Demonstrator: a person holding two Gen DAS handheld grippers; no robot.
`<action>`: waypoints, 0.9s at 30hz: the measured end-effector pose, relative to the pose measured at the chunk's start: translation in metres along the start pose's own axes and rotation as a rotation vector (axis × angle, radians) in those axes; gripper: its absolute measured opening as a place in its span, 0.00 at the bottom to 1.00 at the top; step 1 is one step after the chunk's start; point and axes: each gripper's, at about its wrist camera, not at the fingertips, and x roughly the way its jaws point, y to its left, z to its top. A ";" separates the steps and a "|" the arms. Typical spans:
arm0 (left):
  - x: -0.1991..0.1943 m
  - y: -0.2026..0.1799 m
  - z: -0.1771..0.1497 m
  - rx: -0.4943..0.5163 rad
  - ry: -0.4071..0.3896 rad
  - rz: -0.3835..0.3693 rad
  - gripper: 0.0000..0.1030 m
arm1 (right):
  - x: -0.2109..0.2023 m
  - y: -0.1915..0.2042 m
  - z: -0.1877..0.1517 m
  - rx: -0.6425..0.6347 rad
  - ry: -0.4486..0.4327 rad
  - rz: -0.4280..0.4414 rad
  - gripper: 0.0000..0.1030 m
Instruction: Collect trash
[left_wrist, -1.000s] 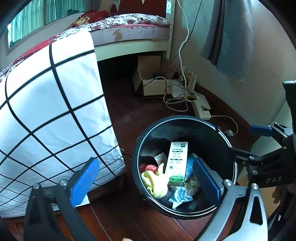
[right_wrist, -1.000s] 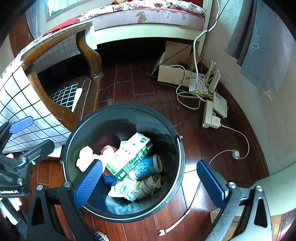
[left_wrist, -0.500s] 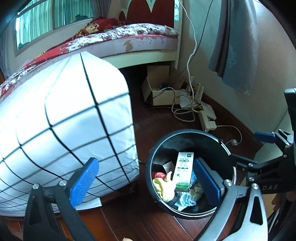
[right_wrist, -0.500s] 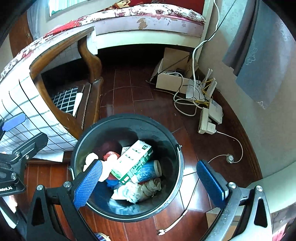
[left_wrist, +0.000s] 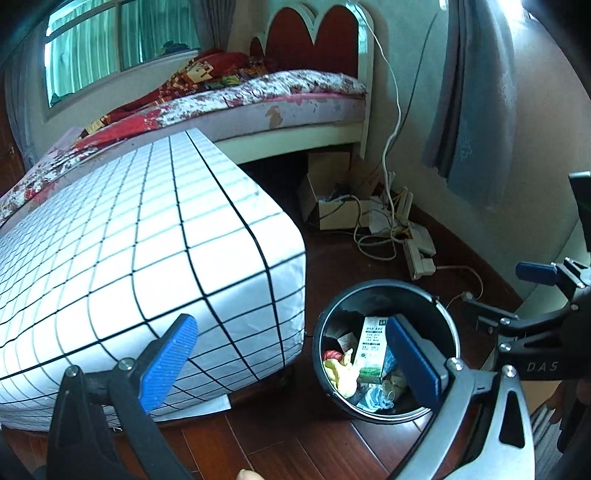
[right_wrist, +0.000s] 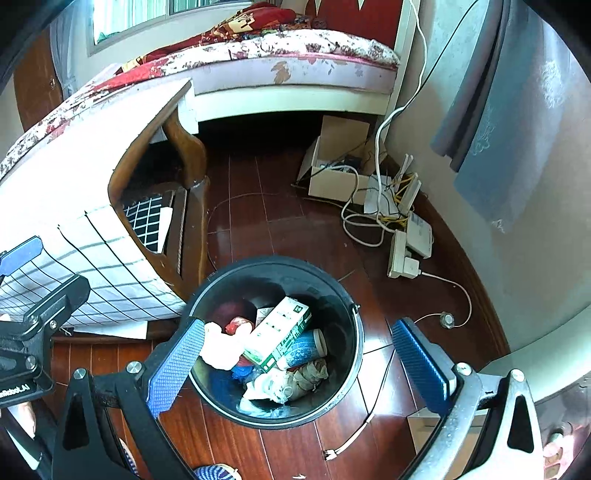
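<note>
A black round trash bin (left_wrist: 439, 314) (right_wrist: 347, 306) stands on the dark wooden floor. Inside lie a white-and-green milk carton (left_wrist: 371, 349) (right_wrist: 280, 332), a blue cup (right_wrist: 304, 347), yellow and red scraps (left_wrist: 341, 369) and crumpled tissues (right_wrist: 284, 380). My left gripper (left_wrist: 291, 362) hangs open and empty above the floor, left of the bin. My right gripper (right_wrist: 295, 363) is open and empty, high over the bin. The right gripper's arm shows at the right edge of the left wrist view.
A low table under a white grid-patterned cloth (left_wrist: 147, 258) (right_wrist: 74, 206) stands just left of the bin. Behind is a bed (left_wrist: 277, 96). A cardboard box (right_wrist: 332, 173), cables and power strips (right_wrist: 406, 251) lie by the wall. A grey curtain (left_wrist: 476, 110) hangs at right.
Both grippers have risen and drawn back from the bin, which looks smaller and lower now. The table top and bed have come into view. Both stay open.
</note>
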 end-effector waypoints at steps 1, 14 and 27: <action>-0.005 0.002 0.002 -0.005 -0.008 0.002 0.99 | -0.005 0.002 0.002 -0.001 -0.004 -0.002 0.99; -0.058 0.018 0.016 -0.030 -0.069 0.037 0.99 | -0.084 0.021 0.018 -0.002 -0.154 -0.018 0.99; -0.122 0.024 0.016 -0.007 -0.164 0.049 0.99 | -0.163 0.037 0.013 -0.007 -0.250 -0.056 0.99</action>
